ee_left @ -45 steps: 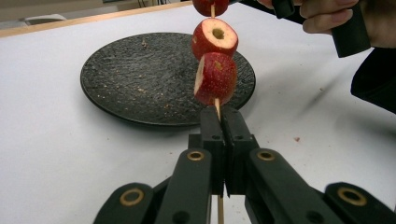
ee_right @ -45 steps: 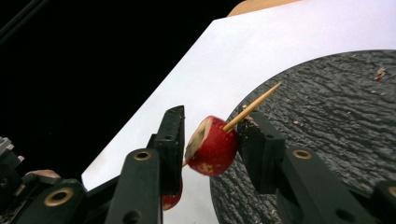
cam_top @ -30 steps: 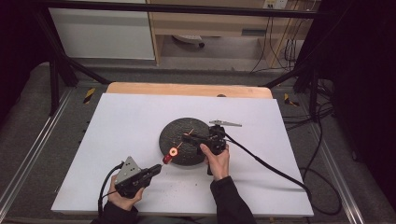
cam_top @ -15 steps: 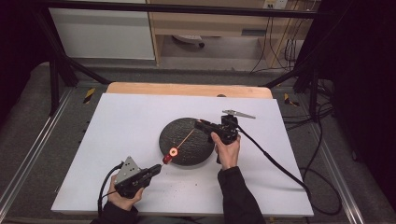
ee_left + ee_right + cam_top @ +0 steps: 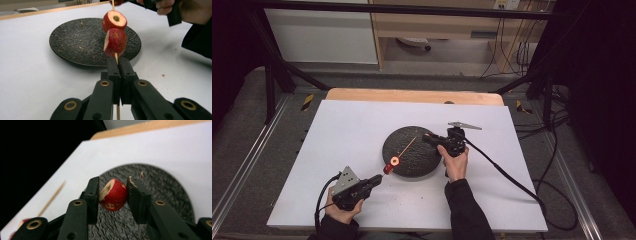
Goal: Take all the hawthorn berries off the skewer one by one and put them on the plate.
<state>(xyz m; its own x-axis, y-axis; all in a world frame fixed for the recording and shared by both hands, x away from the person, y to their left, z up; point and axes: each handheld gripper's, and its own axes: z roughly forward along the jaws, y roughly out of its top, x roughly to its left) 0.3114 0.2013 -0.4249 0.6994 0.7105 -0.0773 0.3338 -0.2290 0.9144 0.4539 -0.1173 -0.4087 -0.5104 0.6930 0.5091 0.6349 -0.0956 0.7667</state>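
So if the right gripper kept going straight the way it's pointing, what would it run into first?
Probably the skewer. The right gripper, shut on a red fruit piece, points left over the black plate toward the stick's upper end. It may pass just beyond the tip; depth is unclear.

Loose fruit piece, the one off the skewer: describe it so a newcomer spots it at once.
Start at the black plate mid-table. Over its right edge the right gripper is shut on one red fruit piece with a pale cut face. The other two pieces sit threaded on the skewer that the left gripper pinches; this one is on no stick.
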